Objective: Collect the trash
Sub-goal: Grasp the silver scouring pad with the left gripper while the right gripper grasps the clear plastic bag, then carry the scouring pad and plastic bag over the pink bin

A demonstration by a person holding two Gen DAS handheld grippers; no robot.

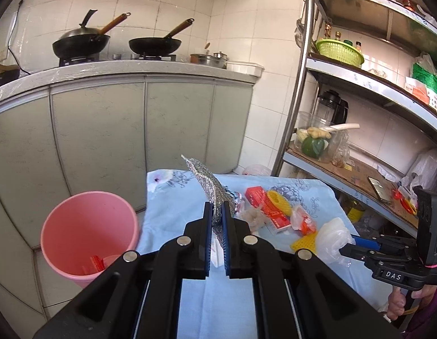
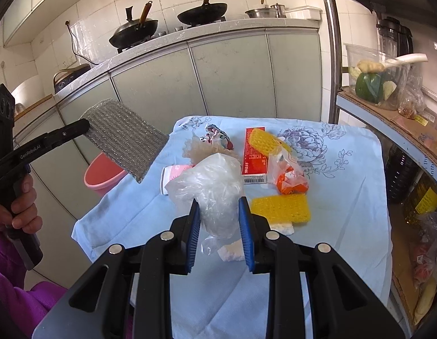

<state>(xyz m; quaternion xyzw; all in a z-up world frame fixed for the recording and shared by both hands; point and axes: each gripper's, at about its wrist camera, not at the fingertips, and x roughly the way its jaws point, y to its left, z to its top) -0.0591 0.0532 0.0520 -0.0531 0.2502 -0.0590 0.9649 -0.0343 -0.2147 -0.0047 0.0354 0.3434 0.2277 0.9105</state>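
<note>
Each wrist camera looks forward and downward along its own gripper, close over the tabletop (image 1: 190,296), facing the kitchen cabinets (image 2: 227,76); both views share the littered blue cloth (image 2: 345,197) and stove (image 1: 80,60)

The right gripper (image 2: 218,212) clamps a clear plastic bag (image 2: 210,186) over the cloth-covered worktop (image 2: 345,197). At left, the left gripper (image 2: 84,127) holds a silver sheet (image 2: 125,144) above a pink bin (image 2: 102,176).

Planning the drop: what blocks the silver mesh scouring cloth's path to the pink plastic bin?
Nothing visible. The left gripper holds the silver mesh scouring cloth in the air; the pink plastic bin stands open-topped beside the table.
</note>
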